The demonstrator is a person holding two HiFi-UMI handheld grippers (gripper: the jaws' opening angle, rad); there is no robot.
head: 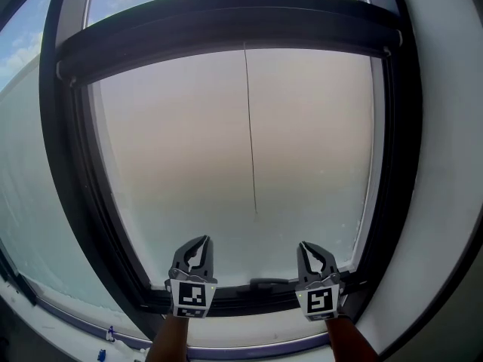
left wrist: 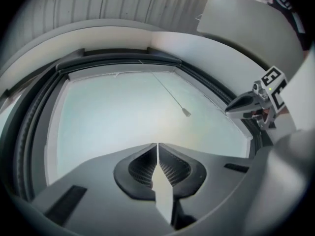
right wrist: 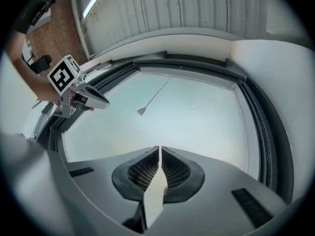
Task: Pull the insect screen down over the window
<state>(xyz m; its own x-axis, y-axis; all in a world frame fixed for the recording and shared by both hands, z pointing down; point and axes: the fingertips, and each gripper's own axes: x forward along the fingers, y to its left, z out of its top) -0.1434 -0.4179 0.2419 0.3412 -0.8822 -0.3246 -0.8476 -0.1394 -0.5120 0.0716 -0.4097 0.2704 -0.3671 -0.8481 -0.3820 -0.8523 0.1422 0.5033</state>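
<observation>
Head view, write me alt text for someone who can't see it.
Two handheld grippers, the left gripper and the right gripper, point up side by side at a dark-framed window, both with jaws shut and holding nothing. A thin cord hangs down the middle of the pale pane from a dark bar across the top.

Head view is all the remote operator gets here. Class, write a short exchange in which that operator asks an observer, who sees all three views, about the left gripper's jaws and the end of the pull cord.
Operator: From behind I cannot judge the left gripper. Is it closed on anything?
Observer: No. The left gripper view shows its jaws shut together, with nothing between them.
Operator: What ends the pull cord? It is just a thin line to me.
Observer: A small pale tab. It hangs free in front of the window pane, apart from both grippers.
</observation>
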